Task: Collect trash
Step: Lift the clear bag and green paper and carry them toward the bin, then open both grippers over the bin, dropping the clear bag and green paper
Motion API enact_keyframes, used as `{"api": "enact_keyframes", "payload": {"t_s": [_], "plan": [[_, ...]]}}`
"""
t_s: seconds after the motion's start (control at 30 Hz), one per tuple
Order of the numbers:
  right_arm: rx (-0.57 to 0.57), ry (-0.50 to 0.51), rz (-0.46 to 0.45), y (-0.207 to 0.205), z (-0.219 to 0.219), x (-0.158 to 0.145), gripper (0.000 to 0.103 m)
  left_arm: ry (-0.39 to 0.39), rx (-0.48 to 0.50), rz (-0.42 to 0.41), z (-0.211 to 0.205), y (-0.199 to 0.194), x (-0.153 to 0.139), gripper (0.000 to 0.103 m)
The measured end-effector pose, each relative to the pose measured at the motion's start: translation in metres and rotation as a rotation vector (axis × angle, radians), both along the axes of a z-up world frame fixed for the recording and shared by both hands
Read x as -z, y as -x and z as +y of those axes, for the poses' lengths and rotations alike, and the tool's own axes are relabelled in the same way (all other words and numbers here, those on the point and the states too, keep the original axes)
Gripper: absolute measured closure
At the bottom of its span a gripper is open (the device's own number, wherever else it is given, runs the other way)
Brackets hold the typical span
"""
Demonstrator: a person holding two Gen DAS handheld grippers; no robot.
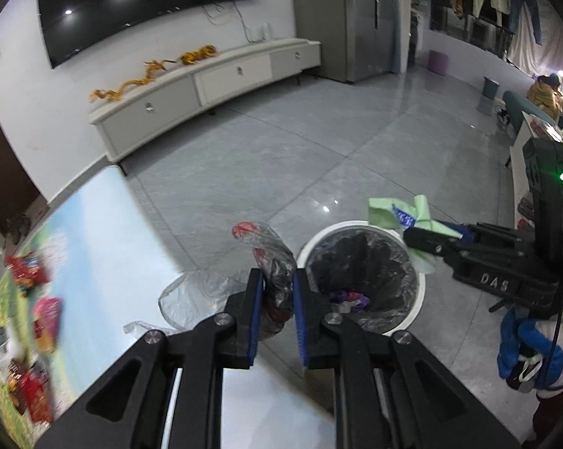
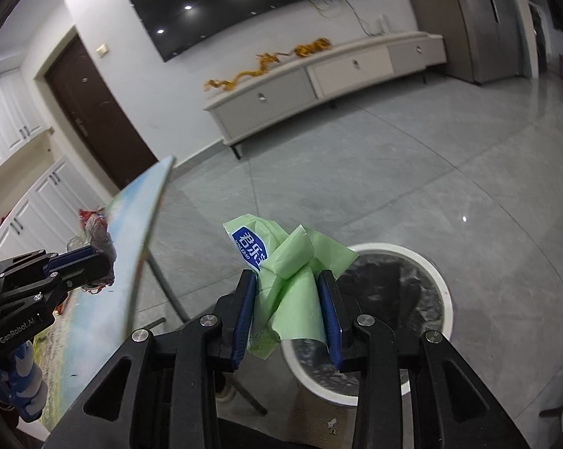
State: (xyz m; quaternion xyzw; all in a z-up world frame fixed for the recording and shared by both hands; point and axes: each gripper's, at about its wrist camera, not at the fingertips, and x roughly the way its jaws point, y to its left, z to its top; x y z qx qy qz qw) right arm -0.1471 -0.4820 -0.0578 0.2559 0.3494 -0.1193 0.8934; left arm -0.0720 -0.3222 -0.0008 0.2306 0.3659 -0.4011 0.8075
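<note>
Left claw (image 1: 277, 292) pinches crumpled clear wrapper (image 1: 272, 258), frame centre, beside bin (image 1: 416, 299). Right claw (image 2: 287, 299) holds green packet (image 2: 289, 273) above bin rim, lower centre. Both light, soft, crushable; grip bunched middle.

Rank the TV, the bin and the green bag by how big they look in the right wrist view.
1. TV
2. Bin, partly hidden.
3. Green bag, smallest even though it sits nearest the camera.

Dim, cool indoor light; ceiling spots glare off the television (image 1: 139, 3), heavy fisheye bending, table (image 1: 94, 232) edge motion-blurred at nine o'clock.
</note>
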Motion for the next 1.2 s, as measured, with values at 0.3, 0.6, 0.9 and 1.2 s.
{"api": "enact_keyframes", "payload": {"t_s": [0.3,0.6,0.9,1.2], "plan": [[0.051,-0.058,0.067,-0.005,-0.036,0.041,0.068,-0.043,0.048,0.076,-0.06,-0.013,0.034,0.088],[0.081,-0.087,0.148,-0.018,-0.055,0.069,0.061,0.0,0.074,0.247,-0.102,-0.033,0.051,0.087],[0.122,-0.09,0.188,-0.012,-0.061,0.078,0.05,0.043,0.078,0.316,-0.112,-0.036,0.05,0.055],[0.138,-0.074,0.157,-0.002,-0.057,0.06,0.05,0.078,0.045,0.269,-0.091,-0.032,0.032,0.055]]}}
